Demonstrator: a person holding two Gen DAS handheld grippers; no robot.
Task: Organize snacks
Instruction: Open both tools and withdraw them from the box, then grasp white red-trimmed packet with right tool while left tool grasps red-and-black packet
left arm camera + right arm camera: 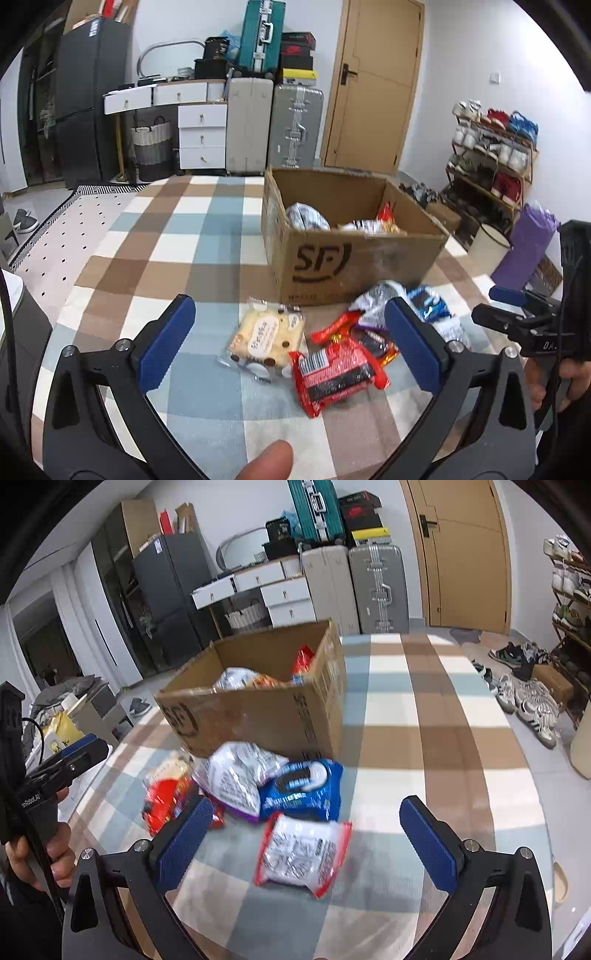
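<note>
Both our claws gape wide and empty: left claw (290, 339) over the red pack (334, 374), right claw (314, 842) over the white pack (301, 853). Snacks cluster against the box (354, 258); checked surface (443, 738) lies open rightward.

Left tool (290, 341), right tool (306, 843): black arms, blue ribbed pads, silver screws; bare skin.

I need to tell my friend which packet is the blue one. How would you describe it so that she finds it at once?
Start at the open cardboard box on the checked tablecloth. Loose snack packets lie in front of it. The blue cookie packet lies between the silvery bag and the white packet with red edges; it alone is bright blue and shows dark round cookies.
</note>
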